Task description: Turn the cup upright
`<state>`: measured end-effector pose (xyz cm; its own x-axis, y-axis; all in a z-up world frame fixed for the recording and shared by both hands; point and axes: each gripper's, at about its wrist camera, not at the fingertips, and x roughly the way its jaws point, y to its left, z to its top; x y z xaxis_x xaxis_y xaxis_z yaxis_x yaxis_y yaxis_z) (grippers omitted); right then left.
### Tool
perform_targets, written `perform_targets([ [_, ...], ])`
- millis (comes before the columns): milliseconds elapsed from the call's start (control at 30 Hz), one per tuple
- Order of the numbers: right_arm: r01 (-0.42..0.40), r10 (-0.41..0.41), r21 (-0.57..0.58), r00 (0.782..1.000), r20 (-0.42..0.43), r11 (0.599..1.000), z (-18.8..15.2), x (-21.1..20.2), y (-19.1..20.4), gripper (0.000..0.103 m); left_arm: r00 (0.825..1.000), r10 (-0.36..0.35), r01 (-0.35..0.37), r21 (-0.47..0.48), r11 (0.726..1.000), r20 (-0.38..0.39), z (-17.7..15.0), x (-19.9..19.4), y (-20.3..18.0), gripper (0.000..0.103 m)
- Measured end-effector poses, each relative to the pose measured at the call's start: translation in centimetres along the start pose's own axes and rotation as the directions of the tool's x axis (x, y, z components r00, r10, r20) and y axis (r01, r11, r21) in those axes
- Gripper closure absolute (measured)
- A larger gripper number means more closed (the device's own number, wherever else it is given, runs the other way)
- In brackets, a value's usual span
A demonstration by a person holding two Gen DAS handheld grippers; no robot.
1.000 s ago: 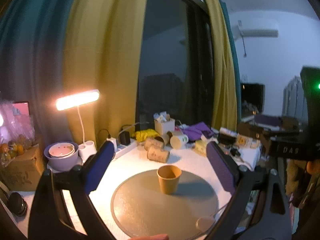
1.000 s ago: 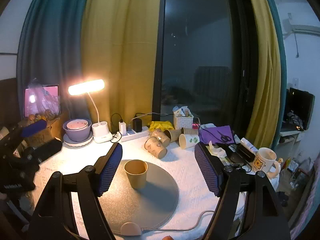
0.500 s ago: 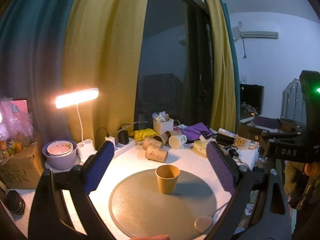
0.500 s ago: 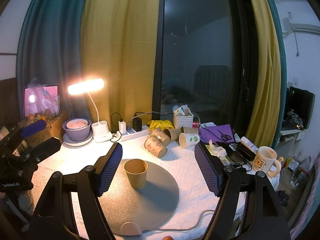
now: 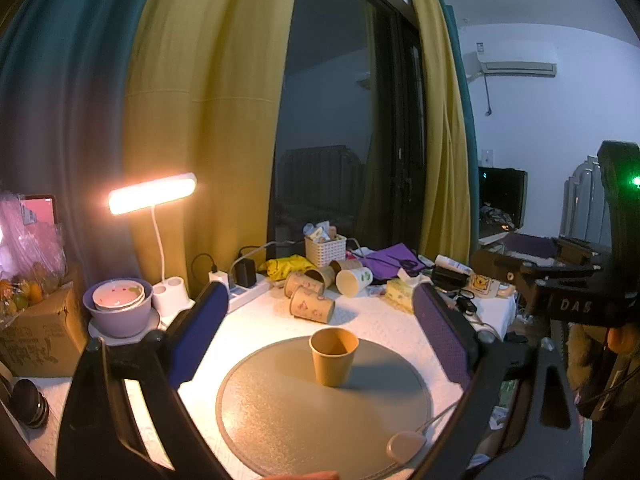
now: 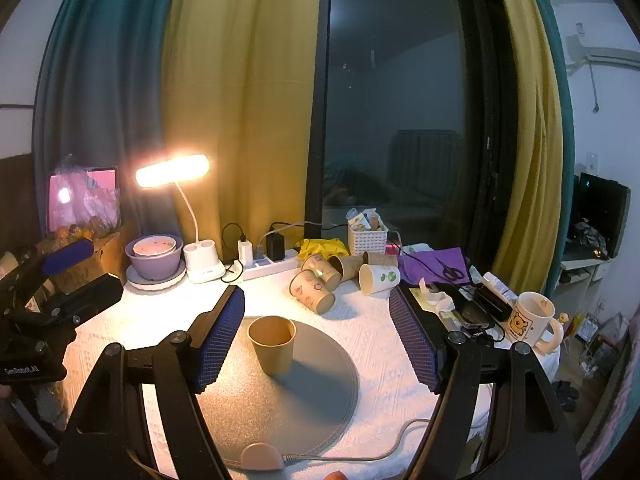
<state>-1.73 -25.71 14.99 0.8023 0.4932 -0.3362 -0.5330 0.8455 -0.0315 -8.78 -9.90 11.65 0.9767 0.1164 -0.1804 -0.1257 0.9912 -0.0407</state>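
Your paper cup (image 5: 333, 356) already stands upright, mouth up, on the round grey mat (image 5: 280, 412), touched by nothing. Your left gripper (image 5: 320, 332) and right gripper (image 6: 316, 336) both gape wide, empty. Any sideways swing could topple it.

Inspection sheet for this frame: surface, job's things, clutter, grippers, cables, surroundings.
Surface: white textured tablecloth with round grey mat.
Job's things: brown paper cup upright on the mat, mouth up.
Clutter: tipped paper cups, bear mug, purple bowl, white basket.
Grippers: left gripper open; right gripper open; neither touches the cup.
Cables: mat cord; power strip.
Surroundings: lit desk lamp, yellow curtains, dark window.
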Motion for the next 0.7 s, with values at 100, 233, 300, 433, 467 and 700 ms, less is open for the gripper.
perform_targets([
  [100, -0.002, 0.002, -0.001, 1.0, -0.002, 1.0, -0.21, 0.03, 0.09, 0.025, 1.0, 0.001, -0.001, 0.0, 1.0, 0.0, 0.01, -0.01, 0.03, 0.009],
  [233, -0.001, 0.001, 0.0, 1.0, -0.003, 1.0, -0.28, -0.03, 0.12, 0.025, 1.0, -0.002, 0.002, 0.0, 1.0, -0.002, 0.03, 0.02, 0.13, 0.009],
  [300, -0.002, 0.002, 0.0, 1.0, -0.004, 1.0, -0.32, -0.03, 0.15, 0.025, 1.0, -0.003, 0.003, 0.003, 1.0, -0.004, 0.02, 0.01, 0.01, 0.009],
  [433, -0.005, 0.005, -0.001, 1.0, -0.007, 1.0, -0.51, 0.05, 0.18, 0.025, 1.0, -0.004, 0.004, 0.005, 1.0, -0.007, -0.06, -0.07, -0.34, 0.009],
  [467, -0.006, 0.006, -0.001, 1.0, -0.008, 1.0, -0.57, -0.01, 0.17, 0.025, 1.0, -0.003, 0.003, 0.005, 1.0, -0.007, -0.06, -0.07, -0.35, 0.009],
  [700, -0.006, 0.006, -0.001, 1.0, -0.008, 1.0, -0.54, 0.01, 0.1, 0.025, 1.0, -0.003, 0.003, 0.005, 1.0, -0.007, -0.04, -0.06, -0.31, 0.009],
])
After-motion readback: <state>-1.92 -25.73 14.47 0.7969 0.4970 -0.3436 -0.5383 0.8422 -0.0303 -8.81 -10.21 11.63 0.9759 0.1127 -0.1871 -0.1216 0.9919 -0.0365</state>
